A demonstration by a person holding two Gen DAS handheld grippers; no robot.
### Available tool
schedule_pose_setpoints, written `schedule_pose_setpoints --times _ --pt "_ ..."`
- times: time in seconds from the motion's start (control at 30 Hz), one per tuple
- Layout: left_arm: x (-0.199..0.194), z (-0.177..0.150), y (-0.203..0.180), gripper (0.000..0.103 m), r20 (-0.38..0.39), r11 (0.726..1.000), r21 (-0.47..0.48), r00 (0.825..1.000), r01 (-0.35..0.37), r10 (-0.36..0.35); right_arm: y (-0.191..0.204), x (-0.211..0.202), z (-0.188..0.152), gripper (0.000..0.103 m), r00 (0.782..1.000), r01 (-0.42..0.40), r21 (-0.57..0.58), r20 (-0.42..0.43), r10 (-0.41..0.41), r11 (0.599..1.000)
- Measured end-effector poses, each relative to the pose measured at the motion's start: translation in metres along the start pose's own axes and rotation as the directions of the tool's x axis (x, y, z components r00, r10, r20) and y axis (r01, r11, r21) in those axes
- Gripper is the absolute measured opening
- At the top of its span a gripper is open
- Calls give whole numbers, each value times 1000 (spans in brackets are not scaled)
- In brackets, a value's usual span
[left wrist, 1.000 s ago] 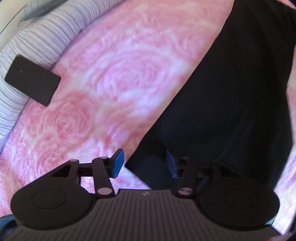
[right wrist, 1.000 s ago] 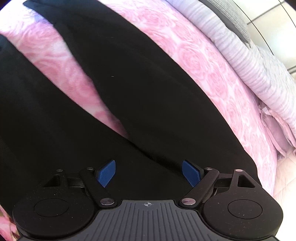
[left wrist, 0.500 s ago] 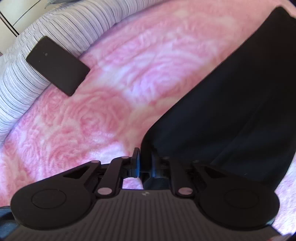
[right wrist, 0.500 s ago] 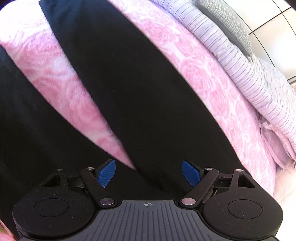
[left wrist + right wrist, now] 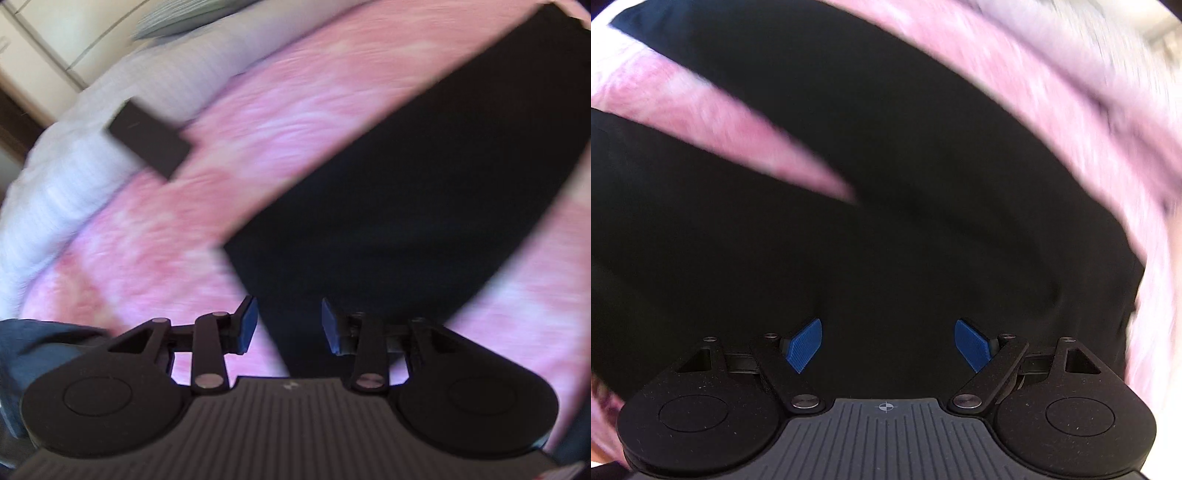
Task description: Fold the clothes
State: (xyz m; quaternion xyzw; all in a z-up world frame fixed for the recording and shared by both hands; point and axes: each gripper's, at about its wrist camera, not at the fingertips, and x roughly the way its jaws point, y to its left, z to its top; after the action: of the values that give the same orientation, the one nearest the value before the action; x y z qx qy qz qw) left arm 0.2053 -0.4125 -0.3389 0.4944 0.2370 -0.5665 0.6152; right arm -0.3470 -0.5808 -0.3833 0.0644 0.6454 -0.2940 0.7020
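The jaws of the left gripper [image 5: 288,325] are apart and hold nothing. The jaws of the right gripper [image 5: 888,345] are wide apart too. The black pants [image 5: 886,177] lie spread on the pink bed cover [image 5: 258,122], with a leg end [image 5: 258,266] near the left gripper. They look soft, light and floppy. Best to pinch them at a corner of that end.

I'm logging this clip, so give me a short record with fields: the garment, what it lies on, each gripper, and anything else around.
garment: black trousers, spread flat, legs apart in a V
surface: pink rose-patterned blanket
left gripper: open, empty, over a trouser leg end
right gripper: open, empty, over the trousers
other: dark phone at the edge of the striped bedding
image: motion-blurred
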Motion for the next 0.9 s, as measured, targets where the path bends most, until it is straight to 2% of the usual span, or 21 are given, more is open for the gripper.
schedule_pose_setpoints --times 0.07,0.2,0.3,0.4,0.53,0.6,0.73,0.8,0.9 --pt "-18 3 -39 34 18 998 23 998 67 -67 -8 -4 -17 83 999 -7 62 -32 9 998" --pt "-58 15 -129 37 74 981 118 983 156 -166 -35 -23 -54 83 999 24 193 -38 -17 981" --pt "-88 29 -198 41 112 953 201 961 229 -254 -65 -36 -87 83 998 64 312 -35 -56 948" --pt "-114 51 -268 43 145 918 297 938 263 -316 -113 -44 -127 83 995 97 470 -26 -96 877" --pt "-139 92 -356 44 171 887 347 910 304 -379 -203 -48 -189 83 988 94 677 29 -154 730" --pt "-144 117 -403 45 176 882 352 903 314 -392 -255 -37 -224 83 987 37 768 73 -145 639" --pt "-143 171 -494 45 141 869 357 900 342 -412 -304 -6 -258 83 976 -151 811 212 -44 566" --pt "-139 196 -537 45 114 863 366 904 348 -413 -328 10 -274 82 959 -244 816 285 4 524" --pt "-128 225 -586 45 80 858 381 912 346 -403 -363 33 -298 82 917 -380 808 393 68 450"
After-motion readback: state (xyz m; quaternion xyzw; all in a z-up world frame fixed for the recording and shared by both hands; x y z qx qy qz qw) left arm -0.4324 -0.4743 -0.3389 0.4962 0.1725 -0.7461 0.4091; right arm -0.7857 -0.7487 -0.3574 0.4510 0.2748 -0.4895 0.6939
